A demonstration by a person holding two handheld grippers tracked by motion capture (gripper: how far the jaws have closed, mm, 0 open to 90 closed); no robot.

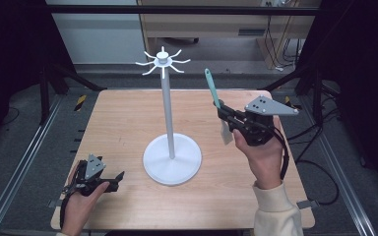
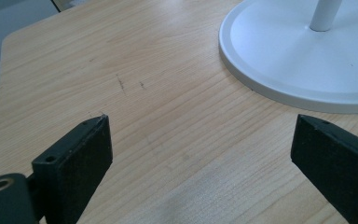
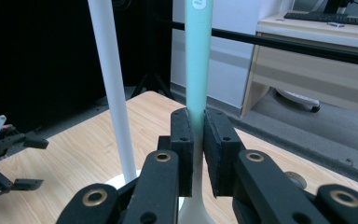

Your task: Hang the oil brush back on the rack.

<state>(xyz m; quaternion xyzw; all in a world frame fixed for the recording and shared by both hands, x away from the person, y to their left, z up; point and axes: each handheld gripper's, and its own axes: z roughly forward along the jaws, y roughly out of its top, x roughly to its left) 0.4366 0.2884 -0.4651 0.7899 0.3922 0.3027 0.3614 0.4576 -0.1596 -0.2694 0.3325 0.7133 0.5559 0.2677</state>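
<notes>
A teal-handled spatula with a pale, translucent blade [image 1: 215, 101] is held clamped in the right claw [image 1: 225, 114], raised above the light wooden desk [image 1: 118, 123] to the right of the tall white metal hook stand [image 1: 168, 113]. In the right gripper view the teal handle [image 3: 198, 60] is seen pinched between the two black jaws, which are closed tight on it just above the point where it pales toward the blade; the handle is pointed up and away, tilted slightly toward the stand's pole [image 3: 114, 88]. The spatula is kept apart from the stand's round base [image 1: 172, 160] and from its ring of hooks [image 1: 163, 61]. The left claw [image 1: 119, 178] is rested low on the desk to the left of the base, its jaws spread wide with nothing between them, bare desk [image 2: 168, 116] being visible in the gap.
</notes>
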